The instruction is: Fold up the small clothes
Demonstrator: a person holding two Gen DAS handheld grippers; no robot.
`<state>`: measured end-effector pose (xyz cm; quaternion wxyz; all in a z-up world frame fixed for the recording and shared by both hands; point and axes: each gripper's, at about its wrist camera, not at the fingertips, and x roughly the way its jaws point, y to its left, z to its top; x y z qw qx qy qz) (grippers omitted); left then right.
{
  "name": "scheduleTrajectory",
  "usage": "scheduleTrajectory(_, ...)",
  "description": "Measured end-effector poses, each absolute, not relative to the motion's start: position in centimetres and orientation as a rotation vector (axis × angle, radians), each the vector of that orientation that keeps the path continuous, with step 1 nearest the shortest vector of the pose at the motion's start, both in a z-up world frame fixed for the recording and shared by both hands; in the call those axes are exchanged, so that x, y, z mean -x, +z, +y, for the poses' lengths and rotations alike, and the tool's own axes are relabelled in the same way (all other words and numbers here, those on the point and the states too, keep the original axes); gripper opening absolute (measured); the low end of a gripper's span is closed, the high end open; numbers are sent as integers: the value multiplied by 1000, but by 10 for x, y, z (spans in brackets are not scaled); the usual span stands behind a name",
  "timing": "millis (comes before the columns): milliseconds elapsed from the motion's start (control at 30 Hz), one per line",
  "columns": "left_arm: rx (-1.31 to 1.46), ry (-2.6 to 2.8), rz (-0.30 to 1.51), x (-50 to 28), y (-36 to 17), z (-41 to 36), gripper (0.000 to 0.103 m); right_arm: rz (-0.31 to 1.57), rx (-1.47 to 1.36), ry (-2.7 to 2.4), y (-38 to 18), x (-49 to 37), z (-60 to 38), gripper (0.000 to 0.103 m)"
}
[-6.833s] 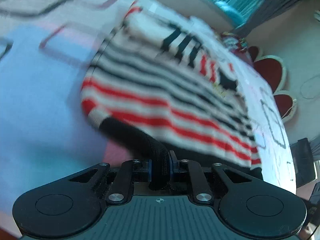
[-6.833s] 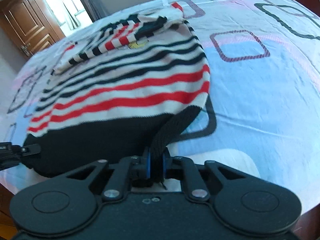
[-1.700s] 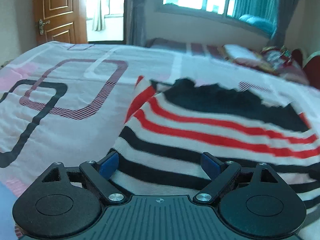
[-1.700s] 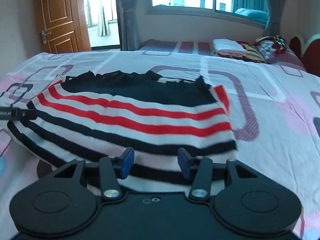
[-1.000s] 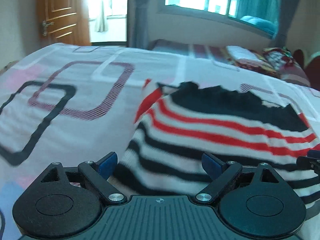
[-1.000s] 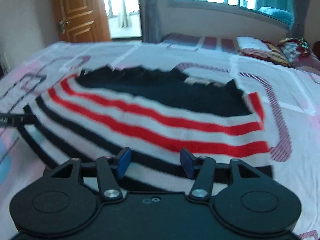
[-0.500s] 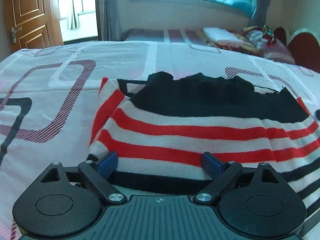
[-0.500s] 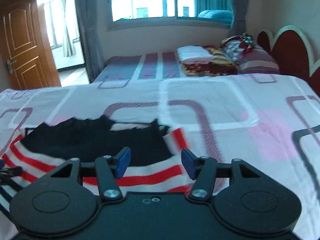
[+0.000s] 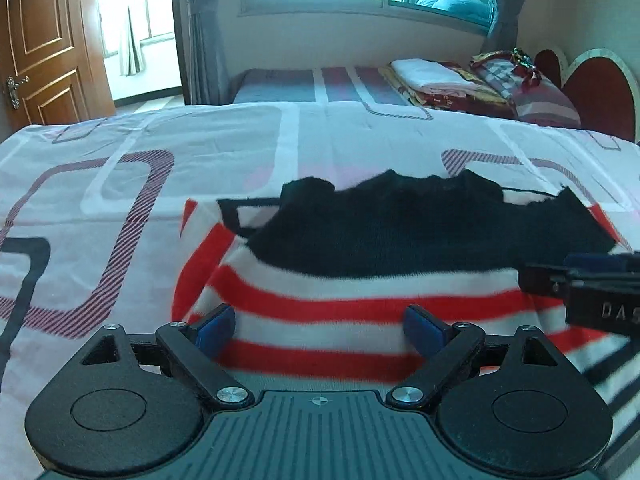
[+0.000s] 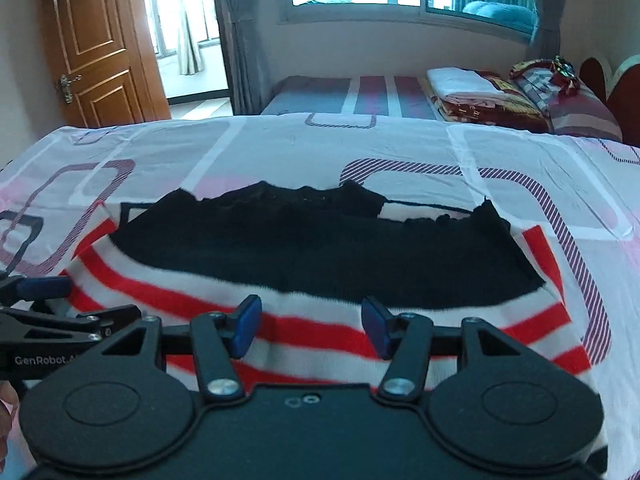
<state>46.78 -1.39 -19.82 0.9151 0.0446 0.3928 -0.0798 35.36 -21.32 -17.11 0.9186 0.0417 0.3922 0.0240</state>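
**On the bed, a striped sweater lies folded**

On the patterned bedsheet (image 9: 120, 152), the red, white and black striped sweater (image 9: 360, 280) lies doubled over, black hem on top. The left gripper (image 9: 320, 326) hangs above its near edge with jaws spread wide, gripping nothing. Beside it the right gripper (image 10: 310, 322) is half spread, also empty. A wooden door (image 10: 96, 44) stands beyond.
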Motion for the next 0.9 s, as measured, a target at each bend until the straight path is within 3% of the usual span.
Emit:
scheduleTrajectory(200,-82,-171,833,-464,-210,-4,93,838,-15,29,-198,-360,-214,60)
scheduleTrajectory(900,3,-142,906,-376,-190,13,93,835,-34,60,-186,-298,-203,59)
